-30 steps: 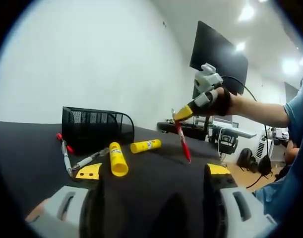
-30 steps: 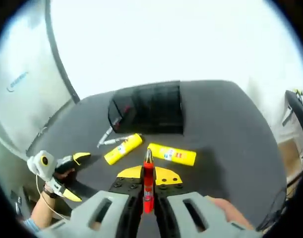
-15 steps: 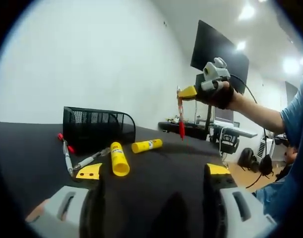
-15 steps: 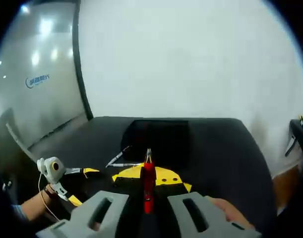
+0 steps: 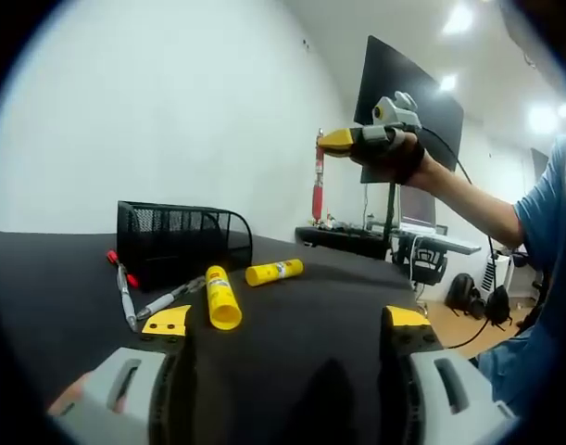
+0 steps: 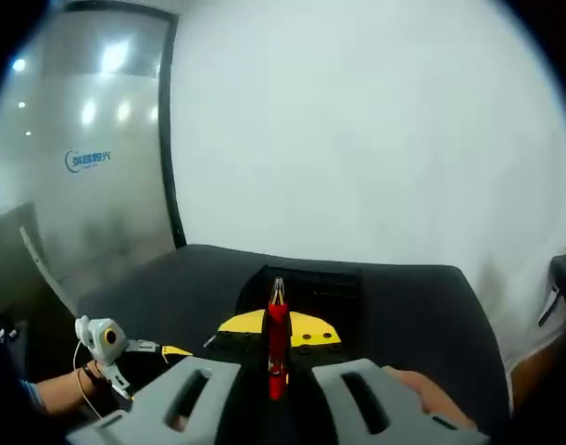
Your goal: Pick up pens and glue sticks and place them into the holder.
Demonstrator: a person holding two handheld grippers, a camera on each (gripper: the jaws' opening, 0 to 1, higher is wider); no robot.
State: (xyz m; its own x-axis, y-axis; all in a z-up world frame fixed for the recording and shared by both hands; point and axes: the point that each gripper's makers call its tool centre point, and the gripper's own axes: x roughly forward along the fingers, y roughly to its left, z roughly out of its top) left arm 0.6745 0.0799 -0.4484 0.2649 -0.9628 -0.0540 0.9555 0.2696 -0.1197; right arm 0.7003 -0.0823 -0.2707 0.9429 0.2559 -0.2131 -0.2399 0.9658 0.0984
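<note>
In the left gripper view, the left claw (image 5: 292,338) sits low over the dark counter (image 5: 301,297) with its jaws spread wide and nothing between them. Ahead on the counter stands the black mesh holder (image 5: 182,239); two yellow glue sticks lie just in front of it, the nearer one (image 5: 220,297) pointing toward the camera and the farther one (image 5: 272,272) lying crosswise. A pair of pens (image 5: 139,298) lies beside the holder's left front corner, with a red piece (image 5: 111,257) near its wall. The right claw (image 5: 333,141) is raised high above the counter, held in a person's hand (image 5: 394,159), gripping a red pen (image 5: 317,190) that hangs nearly upright from its yellow tips. In the right gripper view, that red pen (image 6: 277,343) is pinched between the closed-in jaws, its tip pointing toward the holder (image 6: 310,286) farther ahead, and the left claw (image 6: 162,350) shows at lower left.
</note>
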